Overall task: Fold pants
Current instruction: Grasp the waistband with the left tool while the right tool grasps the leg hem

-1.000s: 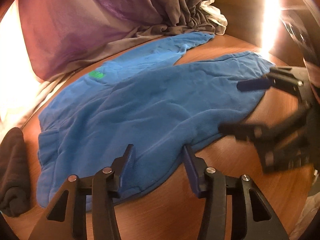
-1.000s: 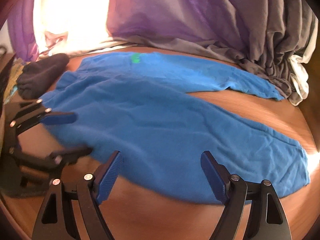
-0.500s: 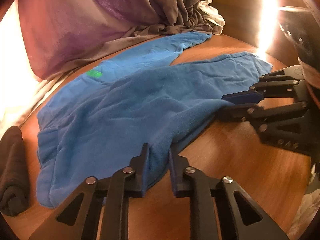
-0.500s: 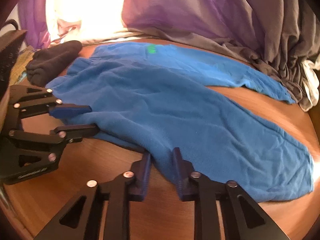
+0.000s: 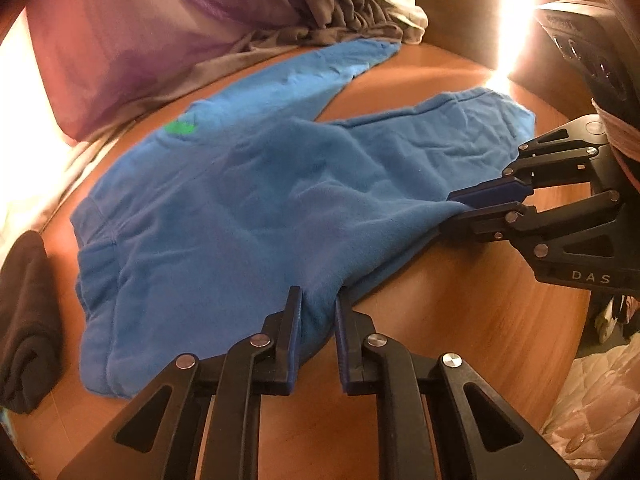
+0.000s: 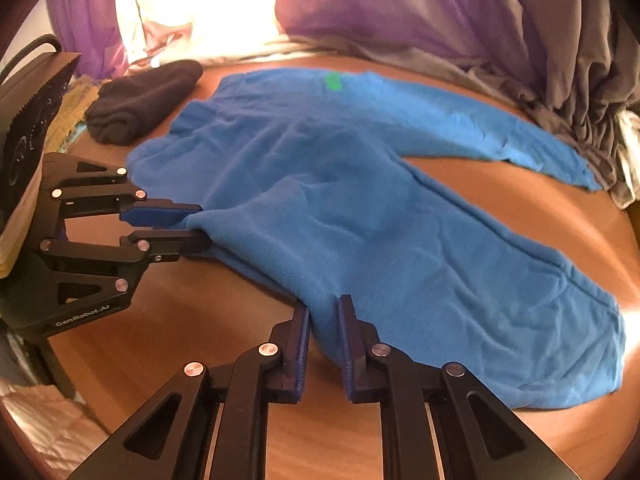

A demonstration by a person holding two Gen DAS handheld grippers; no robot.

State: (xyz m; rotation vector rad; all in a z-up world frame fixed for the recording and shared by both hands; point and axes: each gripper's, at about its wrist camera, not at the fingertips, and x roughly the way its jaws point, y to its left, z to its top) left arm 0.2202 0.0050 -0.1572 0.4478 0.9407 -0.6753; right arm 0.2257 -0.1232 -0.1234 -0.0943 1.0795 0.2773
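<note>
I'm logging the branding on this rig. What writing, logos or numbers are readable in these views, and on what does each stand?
"DAS": white letters on the black body of the right claw, seen from the left wrist; cut off at the edge.
"GenRobot.AI": small white lettering on the black body of the left claw, seen from the right wrist.
Green patch on the blue pants: too blurred to read.
Nothing else readable.

The blue fleece pants (image 5: 256, 216) lay spread on the wooden table, waistband toward nine o'clock in the left wrist view, both legs fanning toward one and two o'clock. A small green patch (image 5: 180, 127) showed near the waist, and the near edge was bunched and lifted.
</note>
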